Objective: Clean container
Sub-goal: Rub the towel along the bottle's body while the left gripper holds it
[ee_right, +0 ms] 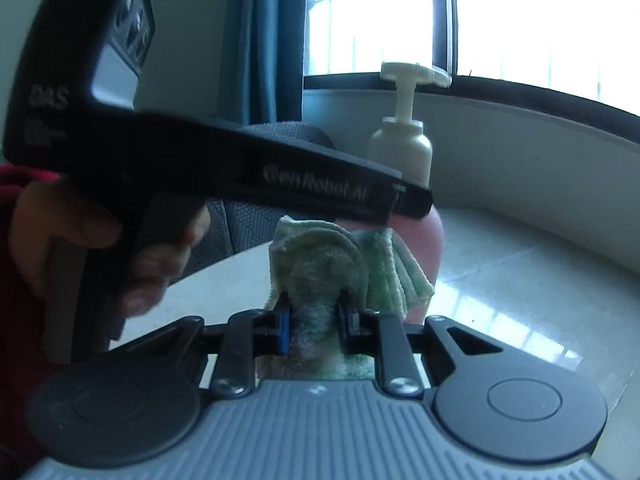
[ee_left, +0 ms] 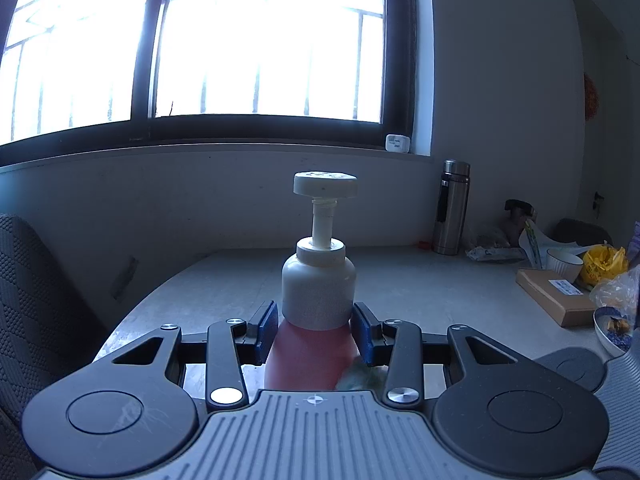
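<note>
A pump bottle [ee_left: 316, 300] with a pink body and a white top stands upright on the pale table. My left gripper [ee_left: 316, 326] is shut on the bottle's pink body just under the white shoulder. In the right wrist view the bottle [ee_right: 404, 148] shows behind the left gripper's black body [ee_right: 240, 168]. My right gripper [ee_right: 314, 320] is shut on a folded green and white cloth [ee_right: 340, 264], which is pressed against the bottle's pink side. A corner of the cloth [ee_left: 362, 378] shows at the bottle's lower right in the left wrist view.
A steel flask [ee_left: 452, 208] stands at the back right by the wall. A cardboard box [ee_left: 554, 294], a white cup [ee_left: 564, 264], yellow bags [ee_left: 604, 264] and a blue patterned bowl [ee_left: 612, 328] crowd the right side. A grey chair [ee_left: 24, 300] is at the left.
</note>
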The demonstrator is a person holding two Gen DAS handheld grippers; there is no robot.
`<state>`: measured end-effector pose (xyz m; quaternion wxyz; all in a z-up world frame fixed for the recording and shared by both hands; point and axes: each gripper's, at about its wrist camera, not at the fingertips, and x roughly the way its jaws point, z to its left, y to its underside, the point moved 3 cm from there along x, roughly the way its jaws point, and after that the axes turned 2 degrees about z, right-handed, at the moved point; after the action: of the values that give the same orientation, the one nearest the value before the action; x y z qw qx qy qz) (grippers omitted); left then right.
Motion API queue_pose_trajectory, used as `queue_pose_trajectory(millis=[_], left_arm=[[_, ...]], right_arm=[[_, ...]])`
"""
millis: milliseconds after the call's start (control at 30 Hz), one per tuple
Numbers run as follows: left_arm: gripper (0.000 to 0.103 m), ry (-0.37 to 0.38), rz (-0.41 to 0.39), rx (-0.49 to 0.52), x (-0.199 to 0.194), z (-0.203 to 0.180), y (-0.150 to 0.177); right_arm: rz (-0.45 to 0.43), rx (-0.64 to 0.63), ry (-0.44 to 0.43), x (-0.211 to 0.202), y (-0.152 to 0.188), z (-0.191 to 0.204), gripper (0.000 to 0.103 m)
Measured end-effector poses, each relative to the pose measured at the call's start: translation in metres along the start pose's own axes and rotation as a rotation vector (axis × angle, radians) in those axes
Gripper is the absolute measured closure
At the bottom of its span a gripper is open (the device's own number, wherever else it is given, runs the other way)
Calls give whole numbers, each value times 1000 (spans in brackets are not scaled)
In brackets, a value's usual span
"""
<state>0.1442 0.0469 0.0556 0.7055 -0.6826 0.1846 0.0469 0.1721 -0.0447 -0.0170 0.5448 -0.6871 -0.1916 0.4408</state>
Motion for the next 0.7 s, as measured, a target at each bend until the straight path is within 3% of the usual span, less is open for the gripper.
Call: queue_pose_trajectory(millis=[300, 500, 700], left_arm=[[61, -3, -1, 1, 0, 1, 1], [60, -5, -1, 1, -1, 2, 1], [60, -5, 0, 3, -2, 2, 0]], right_arm=[[115, 1, -5, 25, 19, -5, 82], [148, 4, 0, 23, 26, 5, 82], [-6, -20, -14, 11, 19, 16, 82]])
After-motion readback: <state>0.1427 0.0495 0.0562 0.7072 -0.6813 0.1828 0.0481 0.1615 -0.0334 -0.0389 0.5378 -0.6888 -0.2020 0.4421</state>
